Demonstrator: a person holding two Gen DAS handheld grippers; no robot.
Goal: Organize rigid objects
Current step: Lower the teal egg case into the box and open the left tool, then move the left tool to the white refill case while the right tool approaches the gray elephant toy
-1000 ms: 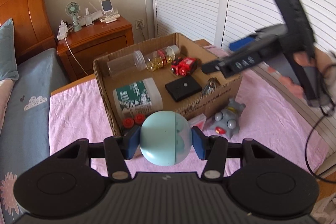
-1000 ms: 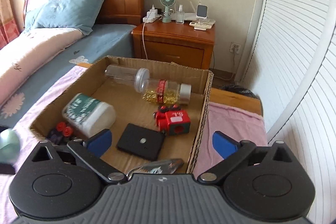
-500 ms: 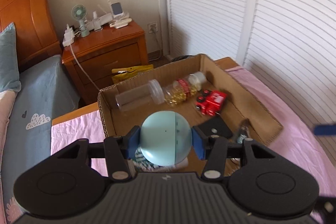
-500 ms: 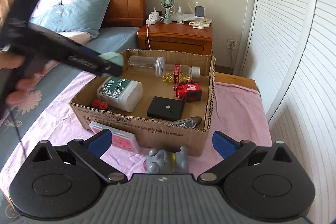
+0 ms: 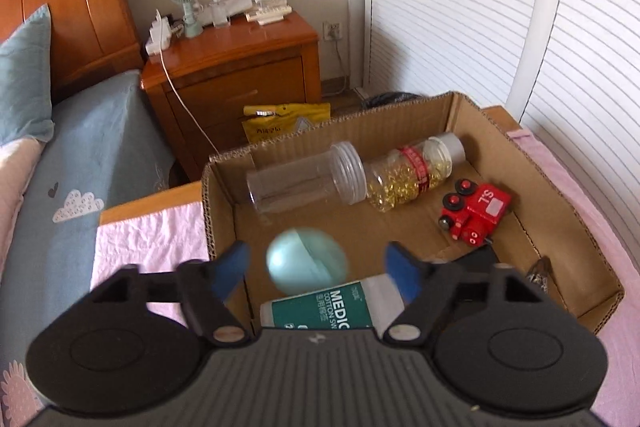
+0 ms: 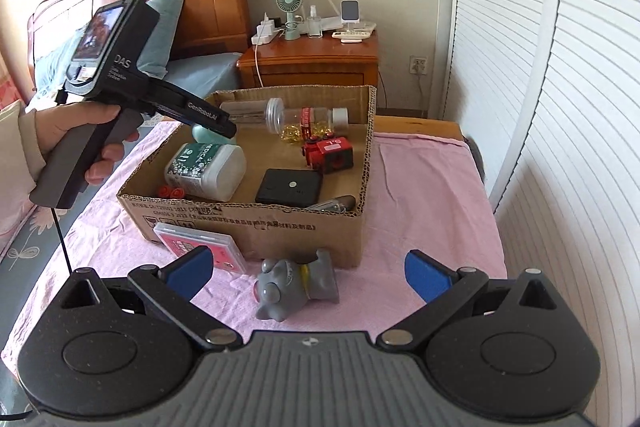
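Note:
My left gripper [image 5: 318, 269] is open above the cardboard box [image 5: 568, 223]. The pale blue ball [image 5: 306, 261] is blurred between its fingers, free of the pads, over the box's near left part; it peeks out under the gripper in the right wrist view [image 6: 202, 133]. My right gripper [image 6: 310, 273] is open and empty above the pink cloth, in front of the box [image 6: 280, 223]. A grey toy figure [image 6: 294, 287] lies just ahead of it. A pink flat case [image 6: 200, 245] leans at the box's front left.
The box holds a clear jar [image 5: 304, 183], a bottle of yellow capsules [image 5: 416, 173], a red toy train [image 5: 474, 213], a white-green medical tub [image 6: 206, 167], a black flat case [image 6: 290, 187] and red caps [image 6: 170, 191]. A nightstand [image 5: 232, 67] and bed stand behind.
My left gripper moved forward over the box and opened, letting the pale blue ball go. My right gripper drew back from the box to above the grey toy.

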